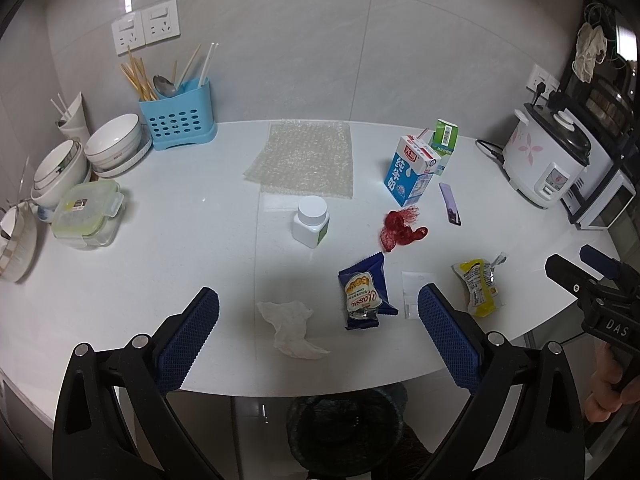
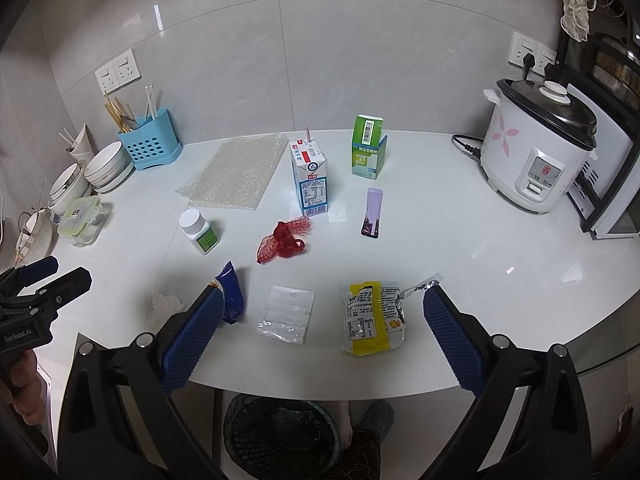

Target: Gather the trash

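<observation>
Both my grippers hang spread wide and empty over the near edge of the white counter [image 1: 160,240]. Between the left gripper [image 1: 318,316] fingers lie a crumpled tissue [image 1: 290,330] and a blue snack wrapper [image 1: 364,290]. My right gripper [image 2: 322,320] frames a clear plastic bag [image 2: 286,314] and a yellow wrapper [image 2: 372,318]. Beyond sit red netting [image 2: 284,240], a milk carton [image 2: 310,176] and a pill bottle [image 2: 199,231]. Below the counter stands a black mesh bin [image 2: 280,436].
</observation>
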Action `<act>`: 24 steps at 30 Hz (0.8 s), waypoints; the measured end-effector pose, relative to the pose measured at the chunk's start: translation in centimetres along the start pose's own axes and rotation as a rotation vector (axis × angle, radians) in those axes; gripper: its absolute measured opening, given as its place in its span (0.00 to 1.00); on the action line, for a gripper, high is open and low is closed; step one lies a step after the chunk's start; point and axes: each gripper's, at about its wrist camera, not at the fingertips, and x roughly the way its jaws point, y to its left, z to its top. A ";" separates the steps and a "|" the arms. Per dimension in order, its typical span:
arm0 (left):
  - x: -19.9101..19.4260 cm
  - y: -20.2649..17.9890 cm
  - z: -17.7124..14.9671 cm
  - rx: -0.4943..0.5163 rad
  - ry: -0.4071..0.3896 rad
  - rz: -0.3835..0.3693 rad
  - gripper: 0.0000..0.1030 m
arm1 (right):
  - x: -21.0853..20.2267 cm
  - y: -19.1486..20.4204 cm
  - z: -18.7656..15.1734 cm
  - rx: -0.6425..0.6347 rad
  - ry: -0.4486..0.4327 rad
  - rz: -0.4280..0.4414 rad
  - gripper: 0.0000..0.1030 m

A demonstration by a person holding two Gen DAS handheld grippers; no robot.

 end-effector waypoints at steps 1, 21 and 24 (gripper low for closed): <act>0.0 0.0 0.0 0.000 0.001 -0.001 0.94 | 0.0 0.1 0.0 0.000 -0.001 0.000 0.93; 0.9 0.6 0.0 -0.005 0.010 0.003 0.94 | 0.8 0.0 0.8 -0.005 0.012 0.000 0.93; 2.4 1.6 -0.3 -0.008 0.021 0.020 0.94 | 2.0 1.0 0.7 -0.011 0.029 0.014 0.93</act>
